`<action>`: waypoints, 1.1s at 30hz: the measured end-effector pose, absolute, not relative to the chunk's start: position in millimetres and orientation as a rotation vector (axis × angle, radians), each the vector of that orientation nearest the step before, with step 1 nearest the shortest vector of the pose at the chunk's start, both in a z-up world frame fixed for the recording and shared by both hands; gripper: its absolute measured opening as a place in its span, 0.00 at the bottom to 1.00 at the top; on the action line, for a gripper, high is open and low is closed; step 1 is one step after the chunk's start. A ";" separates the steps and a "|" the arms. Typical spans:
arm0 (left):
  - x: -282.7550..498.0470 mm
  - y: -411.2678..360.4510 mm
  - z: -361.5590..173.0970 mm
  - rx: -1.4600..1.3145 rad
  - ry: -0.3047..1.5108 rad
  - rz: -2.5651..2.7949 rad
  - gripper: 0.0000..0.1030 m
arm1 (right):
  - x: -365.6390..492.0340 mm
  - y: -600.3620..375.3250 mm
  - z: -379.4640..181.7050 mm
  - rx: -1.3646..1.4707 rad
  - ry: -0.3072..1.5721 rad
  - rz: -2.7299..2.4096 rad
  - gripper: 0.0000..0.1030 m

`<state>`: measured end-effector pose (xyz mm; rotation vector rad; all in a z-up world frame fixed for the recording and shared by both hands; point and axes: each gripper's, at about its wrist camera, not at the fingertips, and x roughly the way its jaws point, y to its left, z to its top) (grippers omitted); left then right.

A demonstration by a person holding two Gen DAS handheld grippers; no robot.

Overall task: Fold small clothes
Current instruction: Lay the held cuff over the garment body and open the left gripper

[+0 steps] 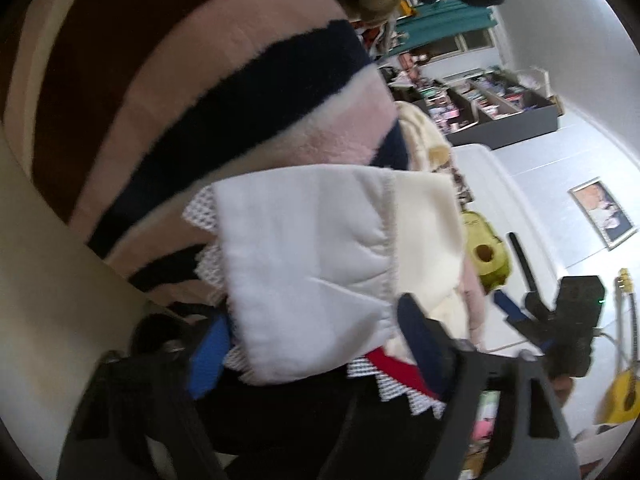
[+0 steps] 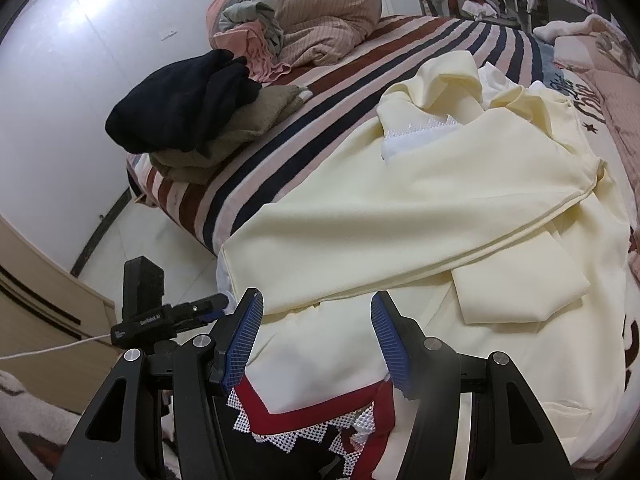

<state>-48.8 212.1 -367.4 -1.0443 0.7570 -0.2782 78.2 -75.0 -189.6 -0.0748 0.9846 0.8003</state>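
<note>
The striped bed cover (image 2: 248,172) lies ahead of both grippers. On it, directly ahead of the right gripper (image 2: 316,344), spreads the cream garment (image 2: 400,208). That gripper's jaws stand spread, straddling the white hem. The left gripper (image 1: 320,344) straddles white fabric (image 1: 304,264), grip unclear. Recommendation: clamp both corners, keep edge taut.

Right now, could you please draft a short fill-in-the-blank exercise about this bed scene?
1. The cream garment lies on a ____ bedspread.
2. The dark navy garment rests on top of an ____ one.
3. The right gripper has ____ finger pads.

Missing words: striped; olive; blue
</note>
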 end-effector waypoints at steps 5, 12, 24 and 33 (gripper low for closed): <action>-57.1 212.7 -346.2 -0.962 0.769 -0.226 0.09 | 77.5 -77.6 -186.9 -0.062 0.969 0.805 0.51; -85.2 212.1 -268.8 -0.819 0.637 -0.215 0.03 | 74.8 -89.6 -182.1 -0.016 0.938 0.816 0.51; -14.1 128.6 -128.8 -0.511 0.478 -0.431 0.03 | 78.6 -149.1 -171.3 0.112 0.826 0.813 0.51; 117.2 13.6 -132.2 -0.366 0.651 -0.521 0.03 | 91.9 -227.3 -173.8 0.215 0.755 0.681 0.52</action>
